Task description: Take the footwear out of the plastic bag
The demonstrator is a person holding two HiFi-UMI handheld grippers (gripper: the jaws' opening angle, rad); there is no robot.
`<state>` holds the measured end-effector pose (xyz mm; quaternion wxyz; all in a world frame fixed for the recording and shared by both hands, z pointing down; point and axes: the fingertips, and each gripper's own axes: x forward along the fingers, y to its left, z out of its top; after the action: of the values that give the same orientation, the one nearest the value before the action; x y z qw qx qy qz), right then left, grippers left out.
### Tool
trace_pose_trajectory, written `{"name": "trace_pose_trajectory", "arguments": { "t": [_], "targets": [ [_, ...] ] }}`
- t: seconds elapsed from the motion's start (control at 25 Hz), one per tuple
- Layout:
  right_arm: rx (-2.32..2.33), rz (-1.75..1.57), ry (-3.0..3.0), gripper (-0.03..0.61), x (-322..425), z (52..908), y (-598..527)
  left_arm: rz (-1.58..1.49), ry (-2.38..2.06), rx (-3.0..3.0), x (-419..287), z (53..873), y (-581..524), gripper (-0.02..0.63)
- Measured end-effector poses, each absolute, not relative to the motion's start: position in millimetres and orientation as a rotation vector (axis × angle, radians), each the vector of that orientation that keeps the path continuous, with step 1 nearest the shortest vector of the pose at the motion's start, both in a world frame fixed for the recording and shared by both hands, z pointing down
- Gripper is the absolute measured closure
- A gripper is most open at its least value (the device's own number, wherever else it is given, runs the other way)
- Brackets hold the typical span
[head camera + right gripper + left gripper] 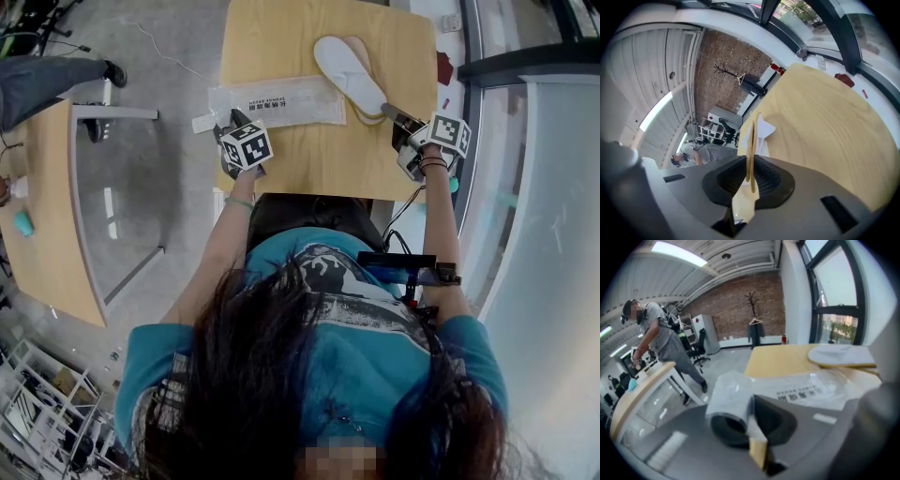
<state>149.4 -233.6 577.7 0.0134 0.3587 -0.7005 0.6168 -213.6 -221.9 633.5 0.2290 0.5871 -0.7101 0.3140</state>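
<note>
A clear plastic bag (277,101) with printed text lies flat on the wooden table (309,159). My left gripper (223,127) is shut on the bag's near left end; that end bunches over the pads in the left gripper view (729,397). A white slipper (349,73) with a tan sole lies outside the bag at the table's right, over a second tan sole. My right gripper (390,114) is shut on its heel end. In the right gripper view the slipper (751,140) stands edge-on between the jaws. The slipper (841,355) lies beyond the bag (806,387).
A dark red item (444,67) lies at the table's far right corner, next to a glass wall (553,187). A second wooden table (47,234) with a teal object (23,223) stands to the left, where a person (656,341) is bent over it.
</note>
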Motion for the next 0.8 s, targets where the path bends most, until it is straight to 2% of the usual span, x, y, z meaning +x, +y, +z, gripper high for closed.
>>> {"name": "trace_pose_trajectory", "arguments": {
  "t": [0.44,0.64,0.8],
  "targets": [
    [0.945,2.228,-2.304,0.524,87,536,-234,0.700,-1.781,1.651,-159,638,-238,0.607],
    [0.953,2.159,-2.137,0.523,67,571,-206,0.661,-1.695,1.706,-130,637,-243,0.607],
    [1.044,2.031,-2.002,0.523,69,605,-190,0.678,-1.632,1.754,-124,641,-241,0.576]
  ]
}}
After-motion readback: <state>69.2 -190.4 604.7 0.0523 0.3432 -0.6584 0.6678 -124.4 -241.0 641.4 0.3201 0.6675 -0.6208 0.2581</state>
